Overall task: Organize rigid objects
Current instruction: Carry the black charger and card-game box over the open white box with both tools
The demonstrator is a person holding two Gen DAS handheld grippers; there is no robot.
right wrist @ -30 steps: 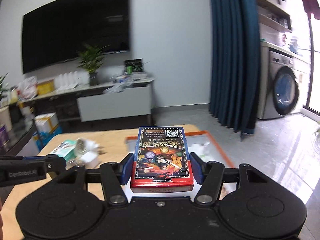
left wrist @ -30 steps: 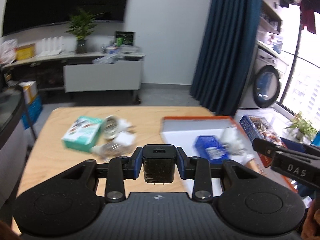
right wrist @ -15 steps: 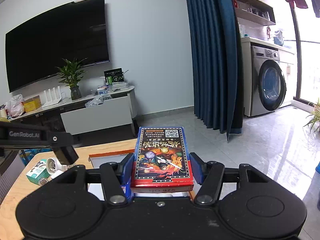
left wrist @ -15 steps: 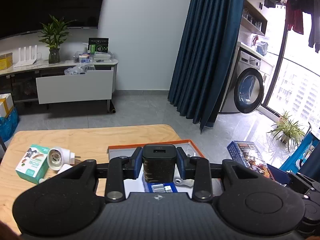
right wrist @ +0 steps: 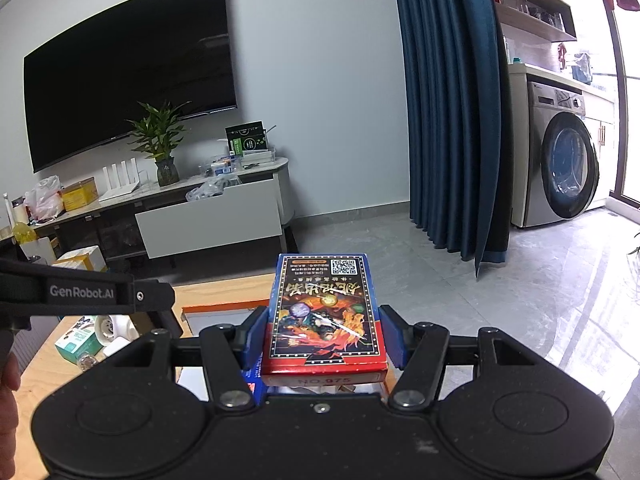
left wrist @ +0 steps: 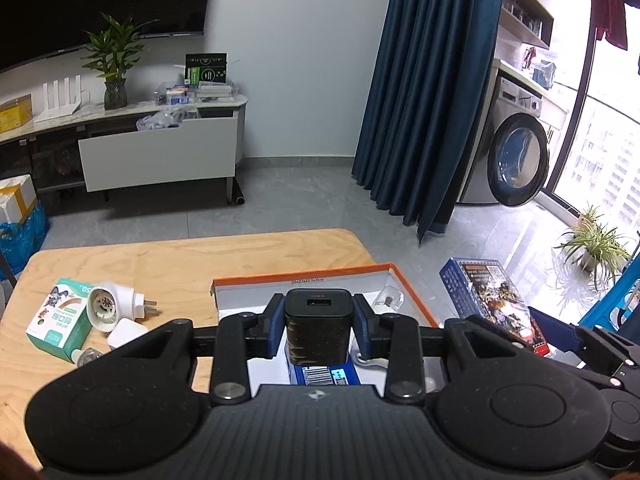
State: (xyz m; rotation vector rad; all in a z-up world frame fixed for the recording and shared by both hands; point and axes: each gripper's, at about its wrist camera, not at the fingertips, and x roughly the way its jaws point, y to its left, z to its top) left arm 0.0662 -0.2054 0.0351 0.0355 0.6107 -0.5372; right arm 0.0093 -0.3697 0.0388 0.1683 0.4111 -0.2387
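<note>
Left gripper (left wrist: 319, 330): I see matt, speckled black plastic.
Charger (left wrist: 319, 326): matt black plastic, finely dusty.
Card box (right wrist: 325, 318): glossy printed cardboard under film.
Table (left wrist: 168, 264): pale, smooth wood grain.
Tray (left wrist: 304, 274): orange cardboard rim near my table's right edge.
Curtain (left wrist: 424, 92): blue cloth.

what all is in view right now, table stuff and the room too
charger: 1, black, clamped in left gripper
card box: 1, red and blue, clamped in right gripper
tray: 1, orange rim, white inside, on table
blue box: 1, in tray
table: 1, light wood
green box: 1, table's left
white plug adapter: 1, beside green box
tv: 1, black, wall
washing machine: 1, silver, right
curtain: 1, dark blue
left gripper: 1, black
right gripper: 1, black
</note>
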